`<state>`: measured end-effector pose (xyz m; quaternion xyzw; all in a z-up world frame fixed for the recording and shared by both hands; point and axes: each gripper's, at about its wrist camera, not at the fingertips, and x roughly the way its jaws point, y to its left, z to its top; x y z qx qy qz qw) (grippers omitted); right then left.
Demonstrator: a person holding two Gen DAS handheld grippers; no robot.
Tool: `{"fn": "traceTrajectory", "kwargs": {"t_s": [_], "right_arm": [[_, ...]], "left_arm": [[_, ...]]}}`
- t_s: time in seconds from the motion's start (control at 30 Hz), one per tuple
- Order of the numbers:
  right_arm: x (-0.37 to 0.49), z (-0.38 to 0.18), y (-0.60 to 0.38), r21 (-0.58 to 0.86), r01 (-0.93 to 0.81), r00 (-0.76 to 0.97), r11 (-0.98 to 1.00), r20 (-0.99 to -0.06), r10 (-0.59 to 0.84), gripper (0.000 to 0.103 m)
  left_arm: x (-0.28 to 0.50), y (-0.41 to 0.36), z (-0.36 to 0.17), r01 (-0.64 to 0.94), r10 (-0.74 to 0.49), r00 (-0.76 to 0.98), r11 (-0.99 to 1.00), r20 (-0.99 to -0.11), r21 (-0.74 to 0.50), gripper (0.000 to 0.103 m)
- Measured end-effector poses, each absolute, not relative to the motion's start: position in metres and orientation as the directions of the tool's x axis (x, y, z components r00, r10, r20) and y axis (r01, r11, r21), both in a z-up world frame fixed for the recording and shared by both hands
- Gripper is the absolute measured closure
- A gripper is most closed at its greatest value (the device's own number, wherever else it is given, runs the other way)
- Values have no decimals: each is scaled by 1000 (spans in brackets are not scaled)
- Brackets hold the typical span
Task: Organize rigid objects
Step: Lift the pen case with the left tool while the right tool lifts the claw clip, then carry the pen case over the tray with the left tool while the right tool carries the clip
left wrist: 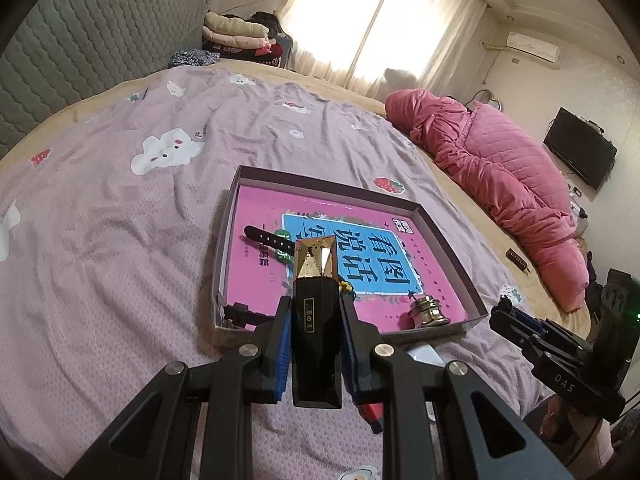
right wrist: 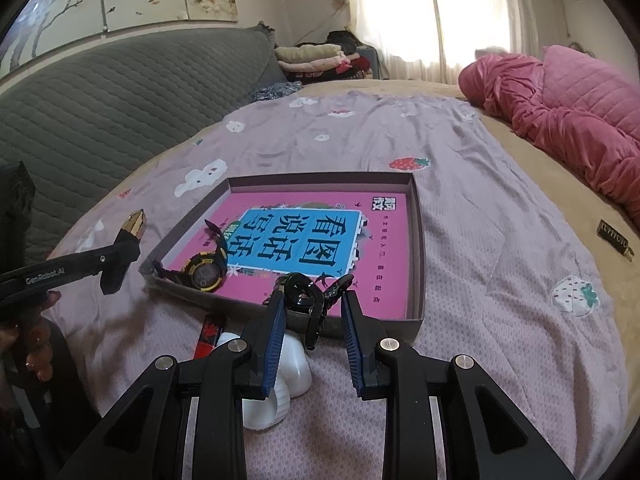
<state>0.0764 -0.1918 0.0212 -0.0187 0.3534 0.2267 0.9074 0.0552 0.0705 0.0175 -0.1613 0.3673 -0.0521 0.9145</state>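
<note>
My left gripper [left wrist: 315,305] is shut on a black bottle with a faceted gold cap [left wrist: 314,276], held just in front of the shallow box [left wrist: 448,236]. A pink book lines the box [right wrist: 416,248]. In it lie a black and yellow watch [right wrist: 202,274] and a brass bell-shaped piece [left wrist: 426,312]. In the right wrist view, a glossy black ring clip [right wrist: 302,290] spans my right gripper's fingertips [right wrist: 312,300]. Part of the clip hangs over the box's near wall. The left gripper [right wrist: 120,256] with the bottle [right wrist: 134,222] shows at the left.
A white plastic bottle [right wrist: 280,384] and a red strap [right wrist: 208,332] lie on the lilac sheet just under the grippers. A small dark bar [right wrist: 614,236] rests near the bunched pink quilt [right wrist: 568,120]. A grey padded headboard [right wrist: 100,112] runs along the left. A person's hand [right wrist: 36,344] holds the left gripper.
</note>
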Motion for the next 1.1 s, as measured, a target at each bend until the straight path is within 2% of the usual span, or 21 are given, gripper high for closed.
{"fn": "traceTrajectory", "kwargs": {"t_s": [0.5, 1.1], "right_arm": [[88, 25, -196, 120, -406, 668, 906, -637, 384, 75], [108, 28, -188, 87, -424, 688, 901, -617, 383, 75]], "left_arm": [[72, 75, 23, -12, -204, 753, 947, -626, -322, 81], [104, 76, 7, -32, -179, 733, 955, -657, -295, 81]]}}
